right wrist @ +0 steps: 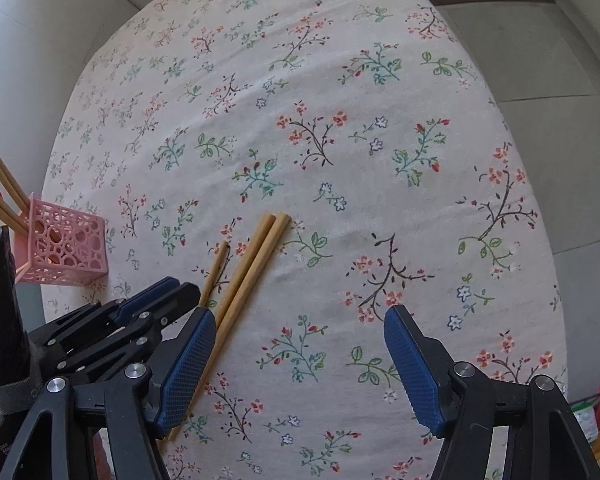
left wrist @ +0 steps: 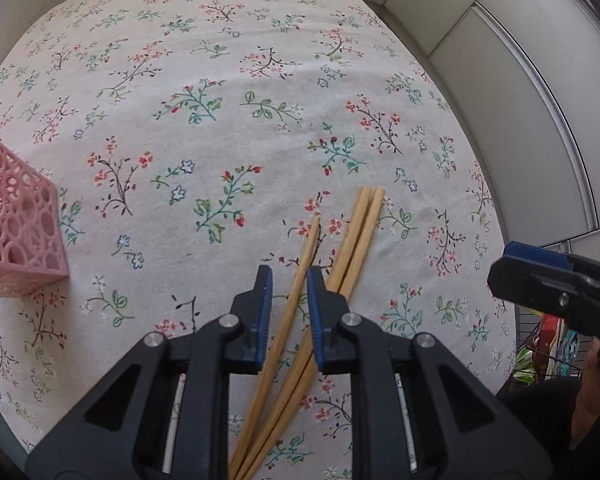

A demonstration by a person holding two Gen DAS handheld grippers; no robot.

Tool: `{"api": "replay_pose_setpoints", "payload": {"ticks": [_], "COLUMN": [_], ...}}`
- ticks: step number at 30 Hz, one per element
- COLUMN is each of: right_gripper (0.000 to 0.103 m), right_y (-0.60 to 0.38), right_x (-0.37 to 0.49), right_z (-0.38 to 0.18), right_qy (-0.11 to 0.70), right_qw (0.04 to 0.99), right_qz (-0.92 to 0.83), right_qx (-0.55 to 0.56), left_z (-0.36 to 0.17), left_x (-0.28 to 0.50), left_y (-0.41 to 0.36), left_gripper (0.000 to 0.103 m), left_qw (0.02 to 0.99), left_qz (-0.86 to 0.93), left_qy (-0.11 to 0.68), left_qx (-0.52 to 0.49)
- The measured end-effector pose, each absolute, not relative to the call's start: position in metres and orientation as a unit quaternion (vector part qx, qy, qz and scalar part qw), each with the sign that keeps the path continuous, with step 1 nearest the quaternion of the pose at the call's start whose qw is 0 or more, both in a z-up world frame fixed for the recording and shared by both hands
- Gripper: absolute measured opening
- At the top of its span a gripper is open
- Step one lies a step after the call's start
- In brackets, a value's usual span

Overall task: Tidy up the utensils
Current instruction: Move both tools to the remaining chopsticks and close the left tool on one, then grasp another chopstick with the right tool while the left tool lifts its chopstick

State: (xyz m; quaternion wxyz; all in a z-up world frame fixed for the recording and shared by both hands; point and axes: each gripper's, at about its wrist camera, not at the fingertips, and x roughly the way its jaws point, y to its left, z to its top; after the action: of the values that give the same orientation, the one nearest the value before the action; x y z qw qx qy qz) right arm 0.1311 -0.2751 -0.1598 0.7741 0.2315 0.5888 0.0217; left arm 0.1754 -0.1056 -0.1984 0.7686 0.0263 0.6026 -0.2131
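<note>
Left tool: jaws narrow around one wooden chopstick, contact unclear.
Right tool: wide open, empty.
Pink holder: far left on the surface.

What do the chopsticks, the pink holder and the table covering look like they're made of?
Chopsticks: likely bamboo or light wood, matte tan with faint lengthwise grain.
Pink holder: probably moulded plastic, with smooth, even colour and cut-out circle walls.
Tablecloth: woven fabric, seemingly cotton, with a matte floral print and soft creases.
</note>
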Motion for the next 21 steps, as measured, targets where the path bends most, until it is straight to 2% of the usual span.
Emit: {"api": "replay_pose_setpoints", "payload": {"ticks": [10,12,19,21], "right_gripper": [0.075,0.075,0.074,0.068], "right_y": [-0.278,-0.277,-0.269,-0.266], "right_x": [0.135,0.136,0.146,0.152], "right_z": [-0.164,-0.166,-0.177,-0.182], "right_qy": [0.594,0.597,0.609,0.613], "right_qw": [0.771,0.769,0.761,0.757], "right_qz": [0.014,0.012,0.003,0.002], "right_qx": [0.228,0.228,0.224,0.226], "left_z": [-0.207,-0.208,-0.196,-0.19], "left_x": [0.178,0.177,0.18,0.177], "left_y": [-0.126,-0.129,-0.109,-0.103], "left_gripper": [0.017,0.007,0.006,0.006], "left_qw": [0.773,0.778,0.788,0.789], "left_qz": [-0.204,-0.193,-0.181,-0.181], "left_qy": [0.597,0.593,0.585,0.583], "left_qx": [0.06,0.076,0.066,0.063]}}
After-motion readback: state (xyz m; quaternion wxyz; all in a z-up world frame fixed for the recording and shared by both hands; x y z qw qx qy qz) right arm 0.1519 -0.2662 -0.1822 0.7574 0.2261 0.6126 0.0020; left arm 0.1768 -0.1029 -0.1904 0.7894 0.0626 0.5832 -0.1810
